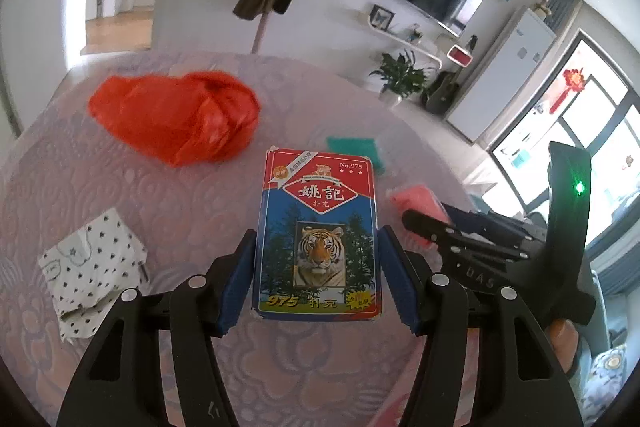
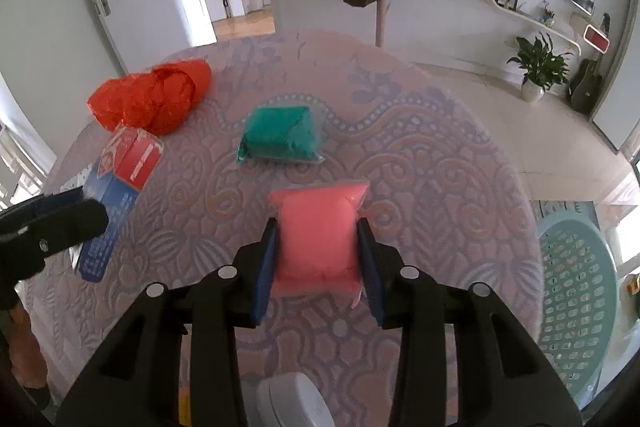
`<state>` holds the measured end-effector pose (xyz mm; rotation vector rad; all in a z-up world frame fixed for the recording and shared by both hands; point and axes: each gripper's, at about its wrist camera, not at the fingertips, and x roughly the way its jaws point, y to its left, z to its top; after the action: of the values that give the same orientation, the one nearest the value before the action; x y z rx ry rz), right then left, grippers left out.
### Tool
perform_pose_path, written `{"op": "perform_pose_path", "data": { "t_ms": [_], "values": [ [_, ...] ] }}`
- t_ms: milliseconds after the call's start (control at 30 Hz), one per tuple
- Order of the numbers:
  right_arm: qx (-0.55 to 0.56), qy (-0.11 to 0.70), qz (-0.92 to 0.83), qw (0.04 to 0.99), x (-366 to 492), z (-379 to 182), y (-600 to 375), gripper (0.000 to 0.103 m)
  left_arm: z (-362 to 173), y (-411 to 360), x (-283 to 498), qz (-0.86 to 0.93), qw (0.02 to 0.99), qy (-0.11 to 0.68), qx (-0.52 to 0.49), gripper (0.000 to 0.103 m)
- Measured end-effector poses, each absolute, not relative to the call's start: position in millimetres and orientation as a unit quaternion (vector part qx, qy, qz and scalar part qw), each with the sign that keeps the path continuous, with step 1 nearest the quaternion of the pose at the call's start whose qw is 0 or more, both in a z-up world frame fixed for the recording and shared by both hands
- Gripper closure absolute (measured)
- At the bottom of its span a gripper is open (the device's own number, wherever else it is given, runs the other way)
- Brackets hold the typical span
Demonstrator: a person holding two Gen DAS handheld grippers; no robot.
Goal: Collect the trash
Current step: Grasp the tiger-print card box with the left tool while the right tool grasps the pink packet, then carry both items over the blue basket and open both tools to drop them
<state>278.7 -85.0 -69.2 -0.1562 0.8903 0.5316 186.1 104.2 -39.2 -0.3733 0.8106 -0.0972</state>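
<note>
Gripping the card box (image 1: 318,235) by its long sides, the left gripper (image 1: 318,259) had both blue pads against the cardboard; the box sat centre-low in the left view, apparently raised off the table, though contact underneath could not be confirmed. In the right view the same box showed at left edge, tilted, pinched by the left tool.

The right gripper (image 2: 318,259) was closed on the pink pouch (image 2: 316,239), pads touching its two sides, centre-low in the right view. Whether the pouch was lifted or lying on the cloth: cannot tell.

Remaining loose items, working outward:
- green pouch (image 2: 282,133), just beyond the pink one, mid-frame, flat on the table (image 2: 420,155).
- red bag (image 1: 176,115), crumpled, upper left in both views; its mouth seemed partly gathered.
- dotted wrapper (image 1: 90,267), left edge of the left view, lying flat.
- white object (image 2: 294,403) at bottom edge of right view, identity unclear.

A pale green basket (image 2: 576,299) stood off the table at right edge of the right view; possibly the bin, not certain. The red bag could equally be the receptacle.

Judgement on progress: early to middle. Two pieces were in hand, none visibly deposited anywhere. At least the green pouch and dotted wrapper were left, plus the drop-off of both held items.
</note>
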Motion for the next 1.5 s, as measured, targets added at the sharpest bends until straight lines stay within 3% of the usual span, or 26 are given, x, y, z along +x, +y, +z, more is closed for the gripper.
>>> {"op": "perform_pose_path", "data": {
  "t_ms": [733,1167,1500],
  "values": [
    [0.024,0.304,0.146,0.941,261.0,26.0,-269.8,0.068,47.5,-49.1,222.2,-0.137,0.929,0.323,-0.119,0.045],
    [0.115,0.364,0.03,0.924,280.8,-36.4,-401.3,0.068,9.1,-149.9,274.3,-0.195,0.906,0.365,-0.089,0.044],
    [0.142,0.417,-0.003,0.898,290.6,-91.5,-426.8,0.067,-47.8,-186.6,306.2,-0.223,0.871,0.429,-0.088,0.043]
  ]
}}
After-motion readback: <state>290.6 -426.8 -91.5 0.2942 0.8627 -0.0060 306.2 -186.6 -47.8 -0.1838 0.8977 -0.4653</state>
